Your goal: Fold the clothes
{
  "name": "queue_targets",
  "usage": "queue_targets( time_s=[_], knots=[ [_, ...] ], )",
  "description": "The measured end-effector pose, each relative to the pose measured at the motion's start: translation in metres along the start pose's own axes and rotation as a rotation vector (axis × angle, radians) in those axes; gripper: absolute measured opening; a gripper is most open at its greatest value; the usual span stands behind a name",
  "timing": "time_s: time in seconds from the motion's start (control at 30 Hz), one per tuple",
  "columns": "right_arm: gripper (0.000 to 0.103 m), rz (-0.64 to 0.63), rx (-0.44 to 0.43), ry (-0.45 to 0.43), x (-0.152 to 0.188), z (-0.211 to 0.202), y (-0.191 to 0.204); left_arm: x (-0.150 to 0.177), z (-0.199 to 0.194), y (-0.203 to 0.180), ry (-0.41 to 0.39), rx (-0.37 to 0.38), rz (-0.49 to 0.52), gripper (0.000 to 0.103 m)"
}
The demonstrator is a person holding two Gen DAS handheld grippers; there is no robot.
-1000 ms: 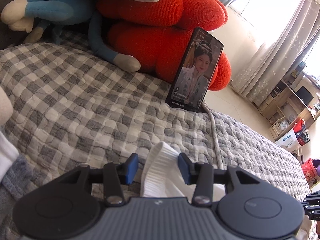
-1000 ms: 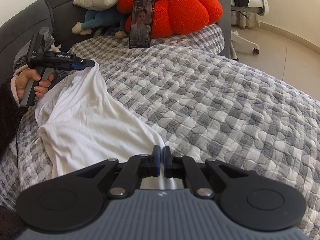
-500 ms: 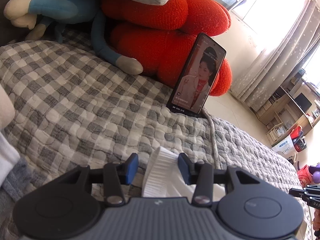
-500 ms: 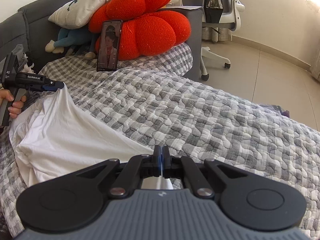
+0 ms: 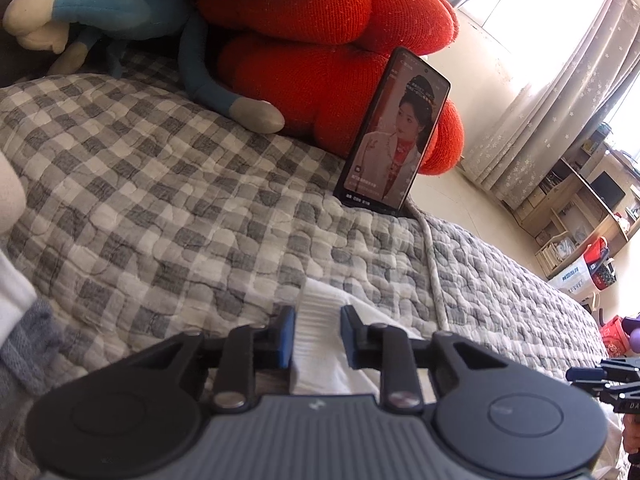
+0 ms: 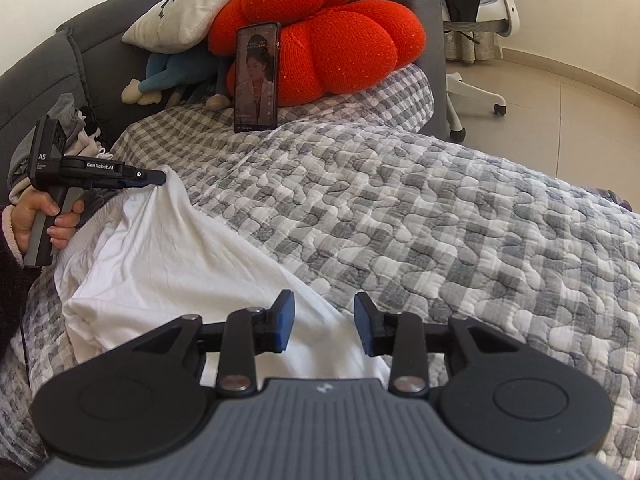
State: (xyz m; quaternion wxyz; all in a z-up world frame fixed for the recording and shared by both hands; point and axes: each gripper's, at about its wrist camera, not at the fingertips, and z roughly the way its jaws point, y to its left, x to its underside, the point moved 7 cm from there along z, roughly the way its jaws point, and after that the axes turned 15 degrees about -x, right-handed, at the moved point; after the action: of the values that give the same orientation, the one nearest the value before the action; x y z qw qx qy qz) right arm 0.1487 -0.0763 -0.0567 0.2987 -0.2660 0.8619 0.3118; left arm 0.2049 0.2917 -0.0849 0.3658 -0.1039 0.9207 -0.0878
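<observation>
A white garment (image 6: 160, 264) lies spread on the checked quilt (image 6: 440, 216), with one corner lifted at the far left. My left gripper (image 6: 154, 178), held by a hand (image 6: 44, 216), is shut on that corner. In the left wrist view the garment's ribbed white band (image 5: 318, 320) fills the gap between the fingers of the left gripper (image 5: 318, 336). My right gripper (image 6: 325, 326) stands open just above the garment's near edge, with nothing between its blue pads. Its tip also shows at the right edge of the left wrist view (image 5: 608, 376).
A phone (image 6: 256, 76) leans on a red pumpkin cushion (image 6: 340, 48), and its cable (image 5: 434, 264) runs across the quilt. A blue plush toy (image 6: 176, 72) and a white pillow (image 6: 180, 12) sit by the grey sofa back. Loose clothes (image 6: 76, 120) lie far left. An office chair (image 6: 476, 52) stands past the sofa.
My right gripper has opened and let go of the garment's near edge, which now lies on the quilt. The left gripper still holds its corner up.
</observation>
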Motion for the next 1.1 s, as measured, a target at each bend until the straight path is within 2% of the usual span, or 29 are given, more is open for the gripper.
queue_targets(
  time_s=[0.03, 0.1, 0.2, 0.43, 0.47, 0.5, 0.63, 0.73, 0.83, 0.87, 0.9, 0.97, 1.03, 1.1],
  knots=[
    [0.004, -0.026, 0.008, 0.014, 0.004, 0.006, 0.003, 0.000, -0.001, -0.001, -0.010, -0.002, 0.005, 0.022],
    [0.002, -0.088, 0.038, 0.014, 0.007, 0.008, 0.011, 0.000, -0.004, -0.002, -0.033, -0.006, 0.017, 0.020],
    [0.002, -0.109, 0.080, -0.030, 0.005, -0.002, 0.012, -0.004, -0.012, -0.003, -0.077, 0.003, 0.011, 0.019],
    [0.001, -0.164, 0.224, -0.150, -0.027, -0.025, 0.000, -0.020, -0.031, -0.014, -0.228, 0.001, -0.005, 0.011],
    [0.001, -0.173, 0.241, -0.158, -0.032, -0.026, -0.002, -0.023, -0.031, -0.015, -0.248, -0.012, -0.007, 0.000],
    [0.001, -0.182, 0.257, -0.160, -0.037, -0.024, -0.005, -0.026, -0.032, -0.016, -0.267, -0.028, -0.010, 0.000],
    [0.001, -0.174, 0.285, -0.153, -0.050, -0.012, -0.021, -0.031, -0.018, -0.016, -0.240, -0.040, -0.029, 0.000],
    [0.001, -0.149, 0.280, -0.132, -0.047, -0.005, -0.028, -0.027, -0.007, -0.017, -0.191, -0.049, -0.021, 0.000],
    [0.001, -0.121, 0.264, -0.111, -0.040, -0.002, -0.033, -0.022, 0.002, -0.014, -0.142, -0.040, -0.025, 0.006],
    [0.001, -0.111, 0.258, -0.105, -0.038, -0.002, -0.034, -0.021, 0.004, -0.013, -0.129, -0.036, -0.026, 0.014],
    [0.001, -0.103, 0.253, -0.100, -0.036, -0.001, -0.035, -0.020, 0.005, -0.012, -0.116, -0.032, -0.028, 0.028],
    [0.001, -0.088, 0.243, -0.094, -0.032, -0.002, -0.036, -0.018, 0.006, -0.013, -0.107, -0.009, -0.035, 0.041],
    [0.001, -0.083, 0.239, -0.092, -0.030, -0.002, -0.036, -0.015, 0.008, -0.015, -0.094, 0.008, -0.030, 0.042],
    [0.002, -0.084, 0.236, -0.088, -0.029, -0.001, -0.036, -0.012, 0.009, -0.016, -0.080, 0.024, -0.022, 0.048]
  ],
)
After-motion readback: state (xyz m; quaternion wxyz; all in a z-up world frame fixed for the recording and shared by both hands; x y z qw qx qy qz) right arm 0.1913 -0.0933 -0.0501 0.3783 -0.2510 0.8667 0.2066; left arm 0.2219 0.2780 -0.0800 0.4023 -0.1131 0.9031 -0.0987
